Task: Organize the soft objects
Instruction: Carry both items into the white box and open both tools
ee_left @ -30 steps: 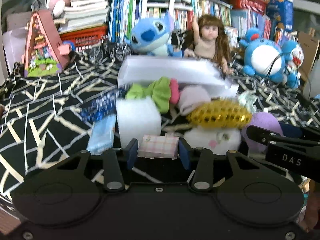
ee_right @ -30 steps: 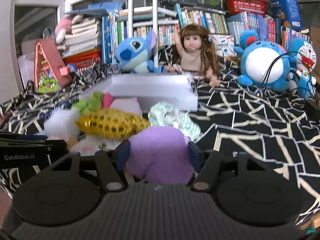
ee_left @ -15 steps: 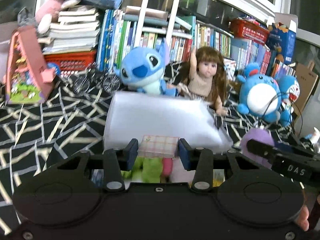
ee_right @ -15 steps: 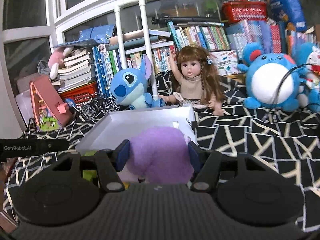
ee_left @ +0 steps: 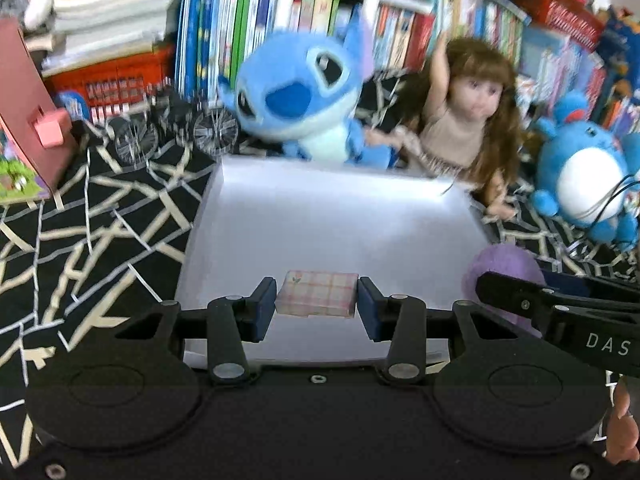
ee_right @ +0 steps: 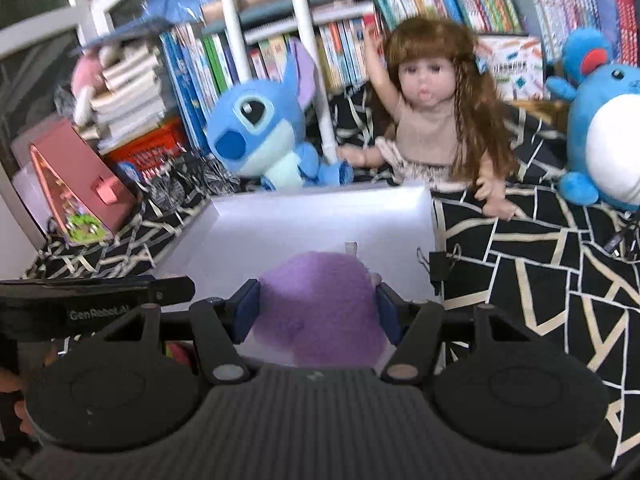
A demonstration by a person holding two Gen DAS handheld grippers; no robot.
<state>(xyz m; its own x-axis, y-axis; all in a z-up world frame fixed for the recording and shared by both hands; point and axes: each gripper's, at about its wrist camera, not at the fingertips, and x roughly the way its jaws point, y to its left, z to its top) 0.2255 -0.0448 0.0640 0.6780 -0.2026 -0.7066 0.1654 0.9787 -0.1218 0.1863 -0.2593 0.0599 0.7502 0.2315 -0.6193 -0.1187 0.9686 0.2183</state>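
My left gripper (ee_left: pixel 317 304) is shut on a small pink plaid cushion (ee_left: pixel 318 294) and holds it over the near part of a white tray (ee_left: pixel 328 220). My right gripper (ee_right: pixel 316 312) is shut on a purple plush toy (ee_right: pixel 320 304) and holds it over the tray's (ee_right: pixel 320 220) near right part. The purple plush (ee_left: pixel 504 268) and the right gripper's side also show at the right of the left wrist view. The tray's visible floor is bare.
Behind the tray sit a blue Stitch plush (ee_left: pixel 296 96), a doll (ee_left: pixel 472 120) and a round blue plush (ee_left: pixel 584 176). A pink toy house (ee_right: pixel 76 184) stands at the left. Bookshelves fill the back. A black patterned cloth (ee_right: pixel 540 264) covers the table.
Both grippers have risen from the pile of soft things and moved forward over the white tray, each still holding its item. The pile has dropped out of view.
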